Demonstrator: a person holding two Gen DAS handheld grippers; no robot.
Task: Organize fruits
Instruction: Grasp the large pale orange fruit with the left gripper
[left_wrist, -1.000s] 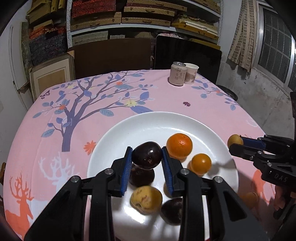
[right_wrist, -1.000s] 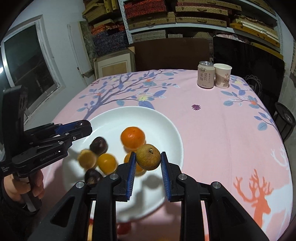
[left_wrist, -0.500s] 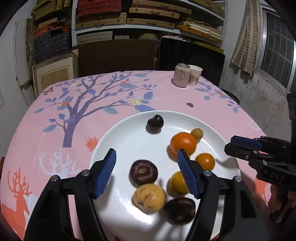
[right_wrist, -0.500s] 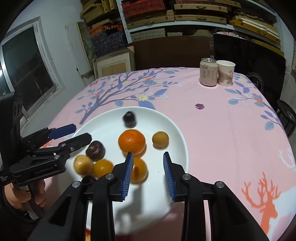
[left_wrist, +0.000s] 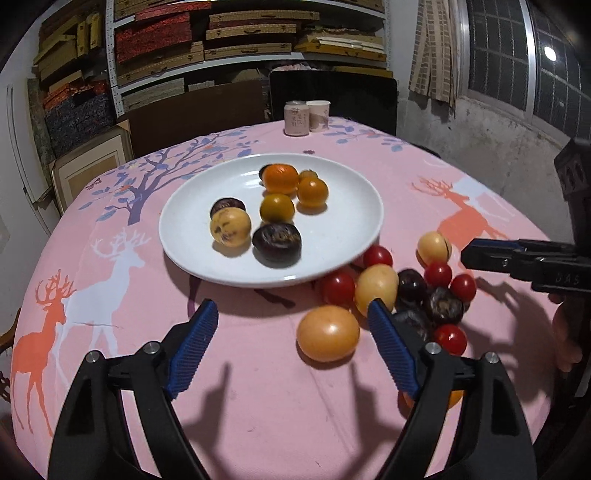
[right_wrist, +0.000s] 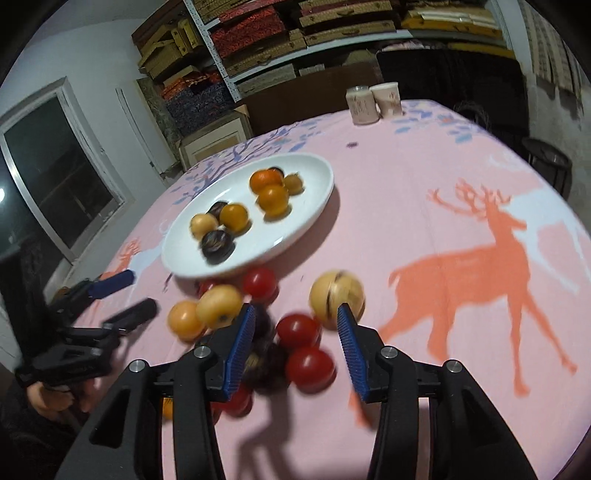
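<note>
Just ahead of left gripper (left_wrist: 291, 330): yellow fruit (left_wrist: 328, 333)

Can (left_wrist: 296, 118) beside paper cup (left_wrist: 318, 115) at far table edge; shelves (left_wrist: 229, 44) stacked with boxes behind.

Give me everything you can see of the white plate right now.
The white plate is a round, shallow, glossy dish, ceramic by its look, lying flat on the pink tablecloth. It holds orange, yellow and dark purple fruits grouped toward its middle and far side. Loose fruits on the cloth crowd its near right rim. Neither gripper touches it.
</note>
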